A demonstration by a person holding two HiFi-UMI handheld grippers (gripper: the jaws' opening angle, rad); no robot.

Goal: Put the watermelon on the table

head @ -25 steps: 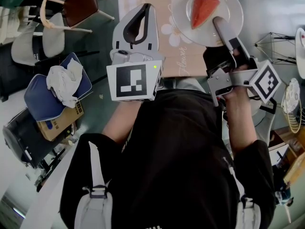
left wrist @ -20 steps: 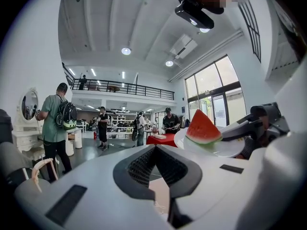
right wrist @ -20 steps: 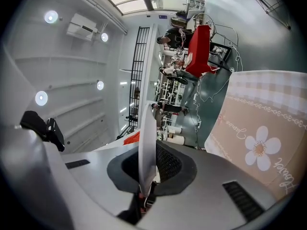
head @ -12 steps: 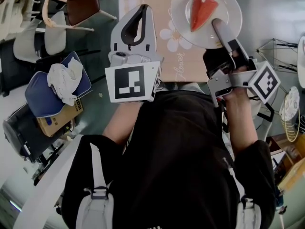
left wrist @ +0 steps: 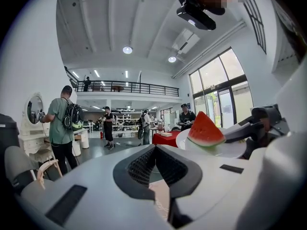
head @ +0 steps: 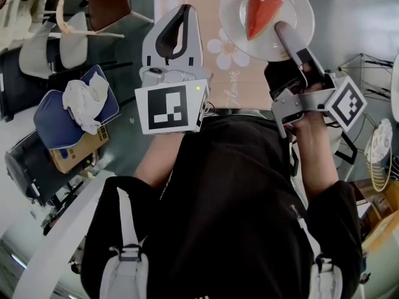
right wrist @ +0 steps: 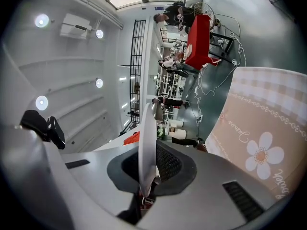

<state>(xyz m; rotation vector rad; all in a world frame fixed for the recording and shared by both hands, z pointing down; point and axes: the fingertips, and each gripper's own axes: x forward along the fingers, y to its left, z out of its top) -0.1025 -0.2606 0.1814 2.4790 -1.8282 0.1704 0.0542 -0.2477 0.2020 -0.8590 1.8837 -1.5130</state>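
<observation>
Watermelon (head: 262,11), one red wedge with a green rind, sits on a white plate (head: 298,6), its point toward the plate's far rim. The left gripper view shows the same wedge (left wrist: 205,131) standing rind-down on the plate (left wrist: 232,148), which is held up in the air with the open hall behind it.

The right gripper (head: 282,31) has its jaws clamped on the plate's near rim. In the right gripper view the plate (right wrist: 147,138) appears edge-on, pinched between the dark pads.

From the head view the plate hangs over the right part of the worktop (head: 209,2), which is covered by a beige cloth printed with a white flower. The same cloth (right wrist: 268,128) fills the right side of the right gripper view.

The left gripper (head: 182,18) is held beside the plate, to its left and apart from it, over the cloth. Its jaws are pressed together with nothing between them.

Off to the left on the floor are a wooden chair (head: 106,2) with a brown seat, a blue seat (head: 53,126) carrying a crumpled white cloth (head: 81,104), and a cardboard box (head: 75,156) beneath it.
</observation>
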